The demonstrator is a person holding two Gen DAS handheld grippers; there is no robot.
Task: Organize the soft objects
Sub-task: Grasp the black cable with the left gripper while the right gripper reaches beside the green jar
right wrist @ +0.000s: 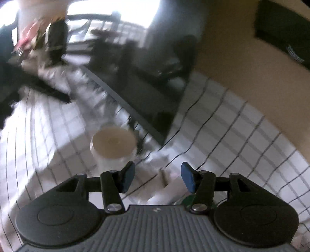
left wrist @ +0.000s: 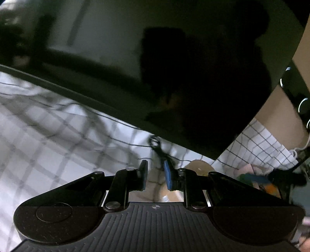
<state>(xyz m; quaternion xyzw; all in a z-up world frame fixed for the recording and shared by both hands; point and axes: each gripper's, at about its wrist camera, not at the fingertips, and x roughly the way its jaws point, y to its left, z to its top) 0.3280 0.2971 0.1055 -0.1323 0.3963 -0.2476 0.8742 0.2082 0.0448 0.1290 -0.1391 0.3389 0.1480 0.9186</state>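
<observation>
In the left wrist view my left gripper [left wrist: 156,175] hangs over a white checked cloth [left wrist: 48,147], its jaws a narrow gap apart with nothing seen pressed between them. A black cord with a ring end [left wrist: 155,142] lies just ahead of the fingertips. A blurred heap of pink, green and orange soft things [left wrist: 251,175] sits at the right. In the right wrist view my right gripper [right wrist: 158,179] stands open and empty over the checked cloth [right wrist: 232,135]. A bunched white fold [right wrist: 160,193] lies under it. A round beige-topped white roll [right wrist: 114,144] stands ahead to the left.
A big dark glossy screen [left wrist: 174,67] leans over the cloth and fills the upper part of both views [right wrist: 147,77]. The beige roll [left wrist: 199,166] shows past the left fingers. A tan wall [right wrist: 232,67] is at the right. Dark clutter and a bright window [right wrist: 116,11] sit far back.
</observation>
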